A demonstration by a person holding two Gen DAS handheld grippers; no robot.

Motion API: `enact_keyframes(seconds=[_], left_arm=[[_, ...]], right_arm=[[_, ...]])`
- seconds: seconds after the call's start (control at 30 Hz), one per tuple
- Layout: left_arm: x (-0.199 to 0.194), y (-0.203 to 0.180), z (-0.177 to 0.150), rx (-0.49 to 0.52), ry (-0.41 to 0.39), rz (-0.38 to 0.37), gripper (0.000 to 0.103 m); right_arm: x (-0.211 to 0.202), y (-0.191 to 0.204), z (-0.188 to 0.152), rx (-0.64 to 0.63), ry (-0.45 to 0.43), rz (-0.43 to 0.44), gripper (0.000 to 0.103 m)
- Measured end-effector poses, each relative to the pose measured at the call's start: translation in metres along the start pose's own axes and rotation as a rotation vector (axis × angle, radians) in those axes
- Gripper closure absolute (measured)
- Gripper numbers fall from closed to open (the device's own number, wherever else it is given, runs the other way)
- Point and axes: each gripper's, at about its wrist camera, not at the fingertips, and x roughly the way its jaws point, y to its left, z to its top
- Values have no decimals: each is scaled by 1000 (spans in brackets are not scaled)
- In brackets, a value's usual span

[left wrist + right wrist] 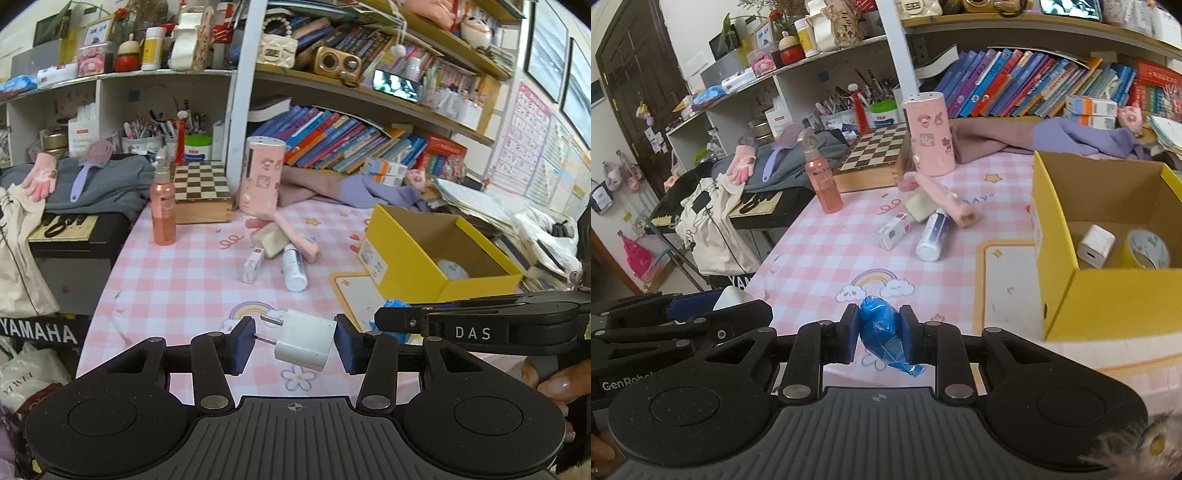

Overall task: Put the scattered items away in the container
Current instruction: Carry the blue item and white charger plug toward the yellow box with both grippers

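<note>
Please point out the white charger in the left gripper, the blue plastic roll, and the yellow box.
white charger (306,341), left wrist view, front face.
blue plastic roll (881,330), right wrist view, middle.
yellow box (1108,299), right wrist view, near wall.

Two close wrist views, shared tablecloth (177,280)

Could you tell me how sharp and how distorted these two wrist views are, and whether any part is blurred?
Left wrist view: evenly lit and sharp, shelves bowed by the fisheye. Right wrist view: equally sharp on the blue bag, with only a fuzzy blur in the bottom right corner.
</note>
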Motion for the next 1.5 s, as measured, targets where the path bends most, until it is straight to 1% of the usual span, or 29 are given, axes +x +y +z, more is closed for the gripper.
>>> enact_keyframes(seconds=[0.17, 0.4, 0.8, 1.13, 1.5], left_arm=[[-10, -5, -10, 7, 2, -22, 58], [-16, -19, -15, 42, 8, -79, 58], [-2, -56, -19, 116, 47, -211, 58], [11, -77, -17, 143, 67, -269, 58], [35, -106, -7, 187, 86, -323, 58]], right_arm=[[-14, 3, -17, 14, 3, -12, 81], [-35, -2, -34, 53, -5, -55, 81], [-68, -29, -57, 155, -25, -172, 81], [-79, -46, -62, 188, -27, -221, 81], [-84, -80, -57, 224, -32, -270, 82]])
